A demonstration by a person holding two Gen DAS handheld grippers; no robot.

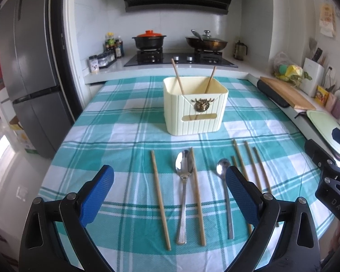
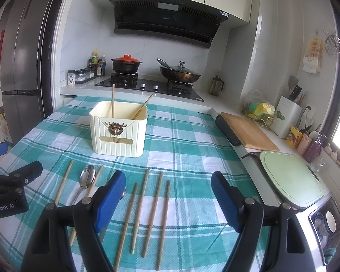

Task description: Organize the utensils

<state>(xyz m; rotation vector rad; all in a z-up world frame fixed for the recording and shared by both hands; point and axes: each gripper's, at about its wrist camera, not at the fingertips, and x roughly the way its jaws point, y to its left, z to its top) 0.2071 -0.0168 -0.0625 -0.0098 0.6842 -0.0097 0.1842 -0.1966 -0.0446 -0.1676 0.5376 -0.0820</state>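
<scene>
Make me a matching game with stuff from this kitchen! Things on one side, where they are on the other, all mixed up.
Things:
1. two chopsticks
2. big spoon
3. red-lidded pot
4. wooden cutting board

Places:
A. on the stove
B. flat on the checked cloth
C. standing in the cream holder
D. on the counter beside the table

Pairs: 1-C, 2-B, 3-A, 4-D
</scene>
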